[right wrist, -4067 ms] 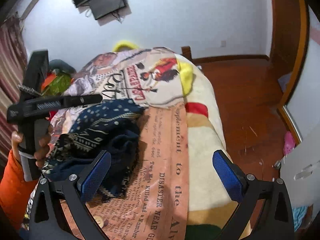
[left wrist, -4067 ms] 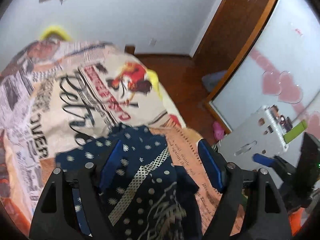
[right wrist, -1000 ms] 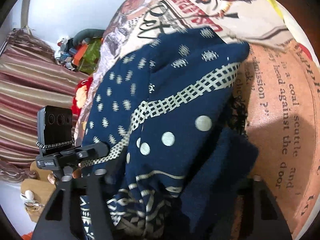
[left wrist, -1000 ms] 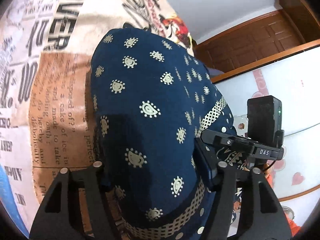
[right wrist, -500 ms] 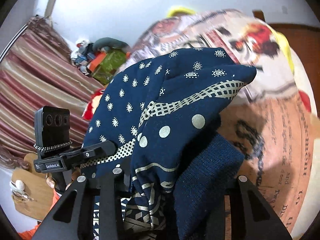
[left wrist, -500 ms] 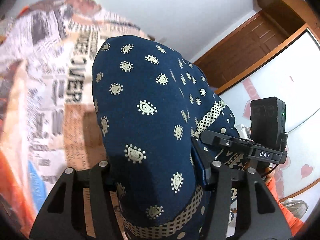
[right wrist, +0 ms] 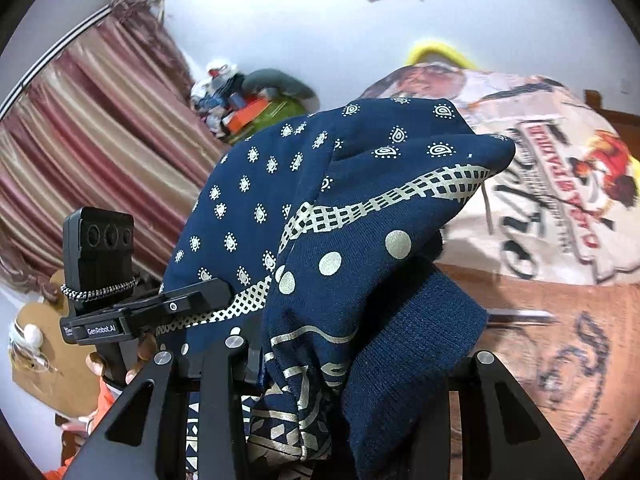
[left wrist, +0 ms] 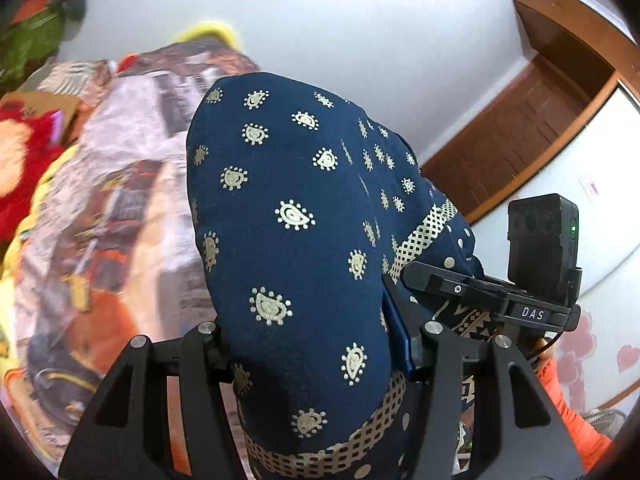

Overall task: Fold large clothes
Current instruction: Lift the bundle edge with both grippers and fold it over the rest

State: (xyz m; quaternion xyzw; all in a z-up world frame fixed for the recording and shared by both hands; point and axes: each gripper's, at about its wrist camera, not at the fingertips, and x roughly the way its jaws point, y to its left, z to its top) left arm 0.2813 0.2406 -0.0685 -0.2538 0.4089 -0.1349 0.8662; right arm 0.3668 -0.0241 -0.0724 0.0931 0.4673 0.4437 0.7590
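Observation:
A navy garment with cream paisley dots and a checked band (left wrist: pixel 304 248) is bunched up and lifted off the bed. My left gripper (left wrist: pixel 308 340) is shut on one part of it, cloth bulging over the jaws. My right gripper (right wrist: pixel 352 364) is shut on another part of the same garment (right wrist: pixel 352 208), with a ribbed navy cuff hanging at the right. Each gripper body shows in the other's view, close beside the cloth: the right gripper in the left wrist view (left wrist: pixel 520 300) and the left gripper in the right wrist view (right wrist: pixel 120 312). The fingertips are hidden by cloth.
A newspaper-print bedspread (right wrist: pixel 560 200) covers the bed below and behind the garment, also in the left wrist view (left wrist: pixel 112 208). Striped curtains (right wrist: pixel 88 152) hang at left. A pile of items (right wrist: pixel 248 100) sits by the wall. A wooden door frame (left wrist: pixel 532 120) stands at right.
Both grippers went from open above the bed to shut on the navy garment. In the last second they lifted it higher, and the views tilted up toward the wall.

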